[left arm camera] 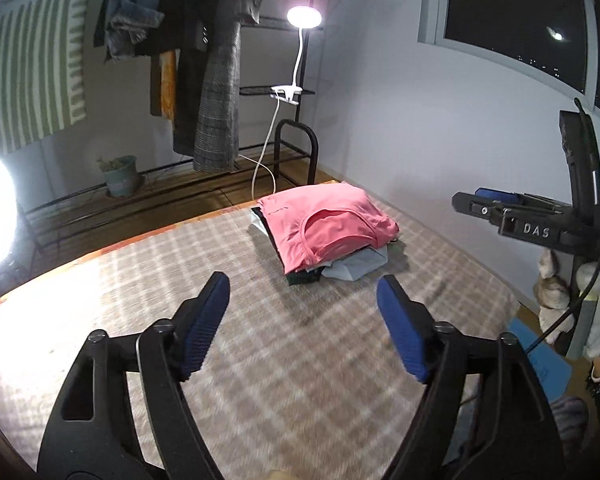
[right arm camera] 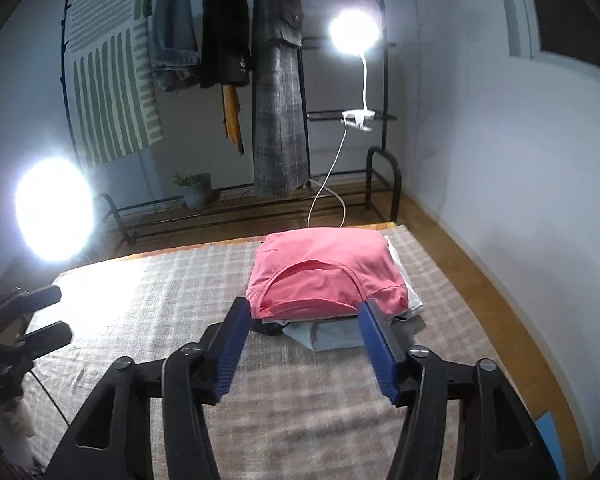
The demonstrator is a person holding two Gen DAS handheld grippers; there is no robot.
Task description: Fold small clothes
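Behind the checked mat we've got a black rack with a clip lamp glowing on its shelf, cord trailing to the wood floor. Jeans, a dark jacket and a plaid coat hang there, beside a green-striped cloth. Small potted plant sits low on the rack, and there's a dark window at right.

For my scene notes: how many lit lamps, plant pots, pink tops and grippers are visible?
Lit lamps: 2, clip lamp and round lamp
Plant pot: 1
Pink top: 1
Grippers: 2, left gripper and right gripper
Total: 6
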